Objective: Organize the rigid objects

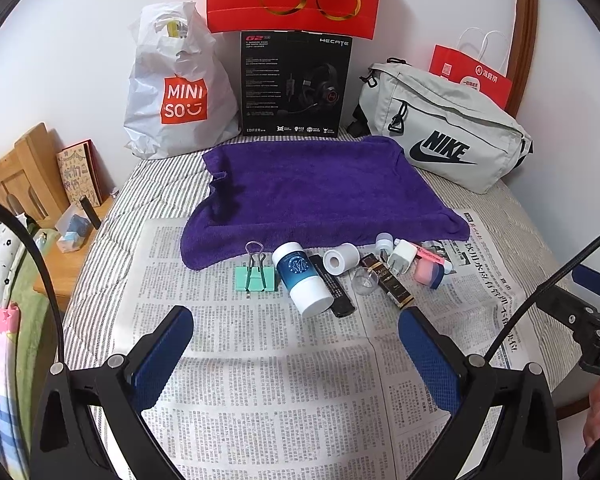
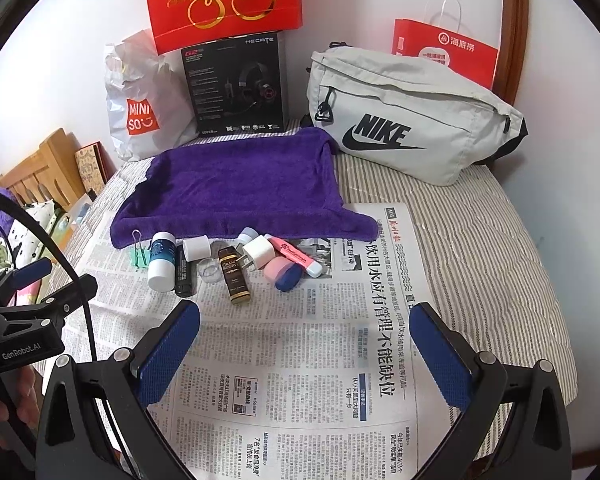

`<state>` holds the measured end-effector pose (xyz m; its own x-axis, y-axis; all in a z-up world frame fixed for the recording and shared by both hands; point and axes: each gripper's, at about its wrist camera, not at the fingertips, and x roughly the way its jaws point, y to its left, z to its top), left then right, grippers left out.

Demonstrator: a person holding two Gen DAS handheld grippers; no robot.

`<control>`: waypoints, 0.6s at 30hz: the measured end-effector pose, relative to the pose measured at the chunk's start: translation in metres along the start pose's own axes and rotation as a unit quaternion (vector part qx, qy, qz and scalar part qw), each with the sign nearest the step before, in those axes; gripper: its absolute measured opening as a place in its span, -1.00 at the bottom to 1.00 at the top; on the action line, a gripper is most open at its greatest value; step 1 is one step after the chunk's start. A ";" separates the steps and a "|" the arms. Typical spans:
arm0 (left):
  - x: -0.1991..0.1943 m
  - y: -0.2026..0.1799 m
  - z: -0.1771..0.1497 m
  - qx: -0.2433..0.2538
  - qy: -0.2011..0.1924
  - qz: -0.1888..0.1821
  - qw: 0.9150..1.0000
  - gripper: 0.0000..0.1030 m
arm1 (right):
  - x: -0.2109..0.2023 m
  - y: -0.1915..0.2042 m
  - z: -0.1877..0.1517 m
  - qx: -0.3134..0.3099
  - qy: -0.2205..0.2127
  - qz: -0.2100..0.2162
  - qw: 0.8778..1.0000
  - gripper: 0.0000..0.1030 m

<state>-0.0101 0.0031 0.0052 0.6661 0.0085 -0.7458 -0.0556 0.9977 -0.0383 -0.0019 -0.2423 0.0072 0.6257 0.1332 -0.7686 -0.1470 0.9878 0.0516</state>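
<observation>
Partly, the row of small objects hides itself: the clear round piece (image 1: 363,281) is hard to identify through its own glare, the pink highlighter (image 2: 296,257) is half covered in the left wrist view by the white charger plug (image 1: 404,255), and the lettering on the dark brown bottle (image 2: 233,276) is too small to read fully. The left gripper (image 1: 296,354) has its blue-padded jaws spread wide and holds nothing; the row lies at its twelve o'clock, near but not touching. The right gripper (image 2: 305,348) is likewise spread wide and empty, with the row toward eleven o'clock. All the objects rest on newspaper (image 1: 260,380) just beside the near edge of a purple towel (image 1: 320,188). From nine toward three o'clock stand a mint green binder clip (image 1: 256,276), a white bottle with blue label (image 1: 302,278) lying tilted, a black lighter-like stick (image 1: 334,290), a white tape roll (image 1: 341,259), then the brown bottle, plug and a pink-and-blue case (image 2: 284,274).
</observation>
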 end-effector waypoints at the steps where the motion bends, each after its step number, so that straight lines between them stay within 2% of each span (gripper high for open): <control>1: 0.001 -0.001 0.001 0.000 0.001 0.000 1.000 1.00 | 0.000 0.000 0.000 -0.001 0.000 -0.001 1.000 1.00; 18: 0.003 -0.004 0.004 0.005 0.008 0.000 1.000 1.00 | -0.002 -0.002 0.001 0.006 -0.001 0.001 1.000 1.00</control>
<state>-0.0049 -0.0004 0.0056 0.6539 0.0069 -0.7565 -0.0471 0.9984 -0.0317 -0.0024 -0.2445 0.0090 0.6270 0.1362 -0.7670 -0.1403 0.9882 0.0608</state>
